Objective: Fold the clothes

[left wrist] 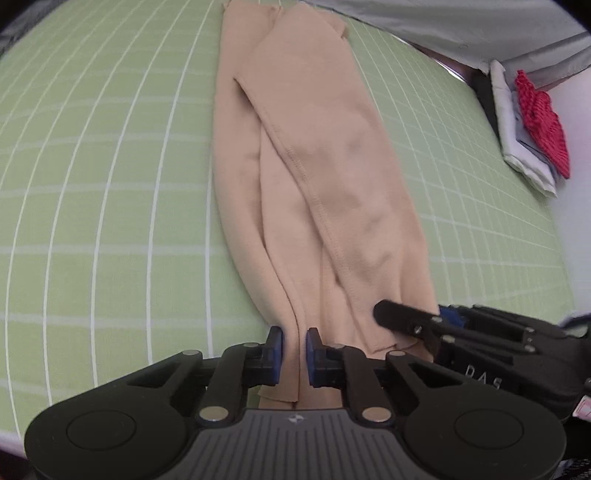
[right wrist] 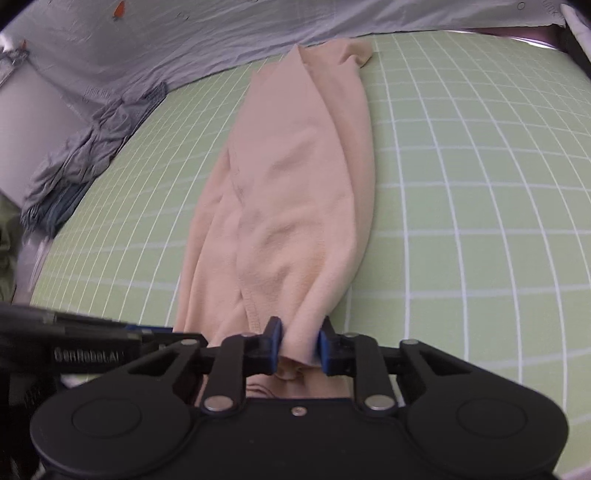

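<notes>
- Long beige knit garment point(left wrist: 317, 177), folded lengthwise into a narrow strip, lies flat on the green sheet with white grid lines point(left wrist: 103, 184); runs from the near edge away to the far edge of the sheet.
- Left tool point(left wrist: 294, 354): blue-padded fingers clamped on a bunched fold at the garment's near end, left side of the strip.
- Right tool point(right wrist: 298, 343): fingers pinched on a gathered fold at the same near end, right side of the strip.
- Both tools sit side by side at the near hem; right tool shows in the left wrist view at lower right point(left wrist: 413, 321), lying over the cloth edge.
- Stitched seam visible running along the top layer of the garment.
- Crumpled grey fabric point(right wrist: 88, 155) lies off the left edge of the sheet, apart from the garment.
- Red knitted item point(left wrist: 543, 122) rests on folded pale grey cloth point(left wrist: 517, 140), beyond the right edge of the sheet.
- Grey sheet point(right wrist: 258, 33) along the far edge, near the garment's far end.
</notes>
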Motion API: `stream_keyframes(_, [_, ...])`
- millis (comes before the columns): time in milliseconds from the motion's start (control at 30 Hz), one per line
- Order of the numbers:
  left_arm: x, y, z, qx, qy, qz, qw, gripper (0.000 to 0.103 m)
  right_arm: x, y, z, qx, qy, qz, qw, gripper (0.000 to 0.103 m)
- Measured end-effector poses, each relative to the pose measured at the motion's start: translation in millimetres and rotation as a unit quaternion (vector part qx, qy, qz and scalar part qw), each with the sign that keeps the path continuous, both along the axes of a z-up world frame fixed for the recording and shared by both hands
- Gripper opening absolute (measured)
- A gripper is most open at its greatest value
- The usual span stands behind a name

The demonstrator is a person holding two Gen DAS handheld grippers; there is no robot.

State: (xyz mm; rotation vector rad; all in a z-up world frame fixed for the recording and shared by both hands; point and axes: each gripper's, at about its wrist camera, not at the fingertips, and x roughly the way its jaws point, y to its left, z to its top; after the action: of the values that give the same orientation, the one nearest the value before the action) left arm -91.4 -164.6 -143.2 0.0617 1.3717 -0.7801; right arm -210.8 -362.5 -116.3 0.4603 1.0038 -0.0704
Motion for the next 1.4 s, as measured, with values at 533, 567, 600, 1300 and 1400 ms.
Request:
stream_keyframes(533, [80.5, -0.2, 144.0, -0.198, -0.1, 0.073, 0.9724, 0.01, 31.9, -51.7, 122.8, 0.024, -0.217, -0.038, 0.975, 0.014])
stream_keyframes(567, [88.2, -6.0, 149.7, -0.204, -0.109, 0.077, 0.9698, 0.01, 41.2, -56.1, 126.9, 0.02, -0.227, -0.039, 0.973, 0.014])
stream_keyframes(600, [95.5, -10.6, 154.4, -0.21, -0.116, 0.083, 0.9671, 0.01, 50.2, -59.6, 131.7, 0.014, -0.236, -0.039, 0.971, 0.014])
stream_keyframes(1300, [309.0, -116.4, 44.4, -0.126, -0.076, 0.175, 0.9735, 0.005, 291.1, -170.8, 38.5, 0.005, -0.14, -0.055, 0.989, 0.016])
stream_keyframes(1400, [328.4, -114.2, 20.4, -0.116, -0.066, 0.21, 0.9685, 0.002, 321.6, -182.2, 12.4, 0.021, -0.107, -0.069, 0.992, 0.02])
